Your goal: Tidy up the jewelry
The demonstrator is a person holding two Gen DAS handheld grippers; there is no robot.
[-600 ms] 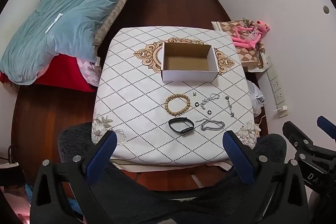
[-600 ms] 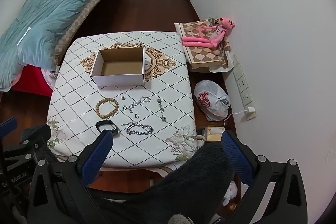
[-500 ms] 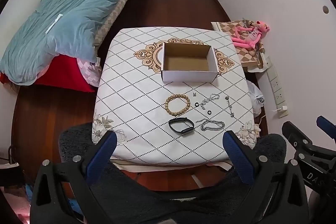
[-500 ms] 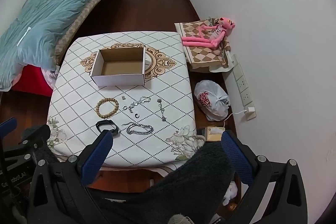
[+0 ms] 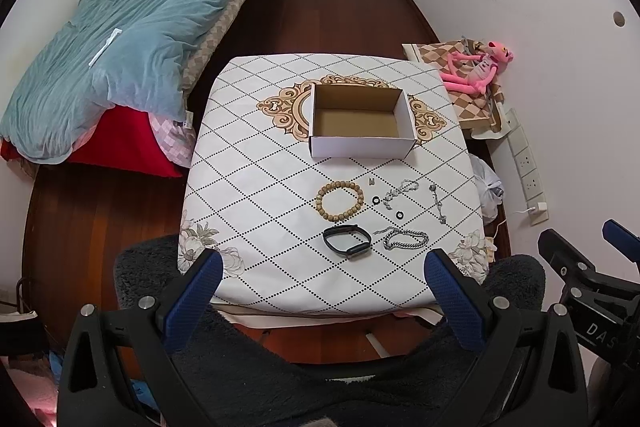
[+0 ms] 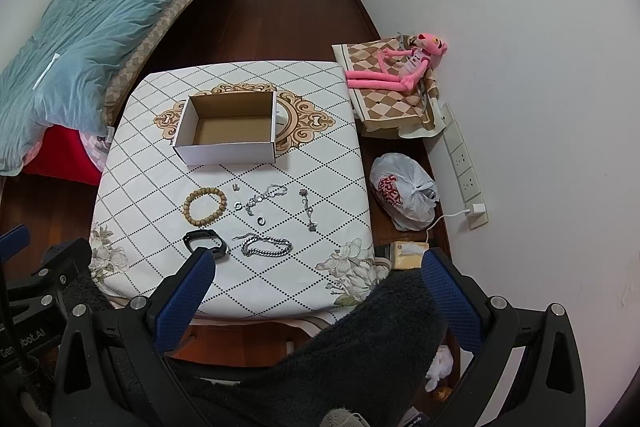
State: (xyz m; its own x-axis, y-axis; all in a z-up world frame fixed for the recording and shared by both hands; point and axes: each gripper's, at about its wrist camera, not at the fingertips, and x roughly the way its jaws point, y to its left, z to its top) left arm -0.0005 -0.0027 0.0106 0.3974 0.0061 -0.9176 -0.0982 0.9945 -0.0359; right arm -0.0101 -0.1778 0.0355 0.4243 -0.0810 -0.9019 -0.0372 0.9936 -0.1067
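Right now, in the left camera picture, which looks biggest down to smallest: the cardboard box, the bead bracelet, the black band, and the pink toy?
1. cardboard box
2. pink toy, though it lies farther from the camera
3. bead bracelet and black band look about alike, so I will not rank them.

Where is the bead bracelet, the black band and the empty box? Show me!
bead bracelet (image 5: 340, 200): left wrist view, on its near bead arc.
black band (image 5: 347, 241): left wrist view, on the strap's front.
empty box (image 6: 230, 151): right wrist view, on its white front wall.
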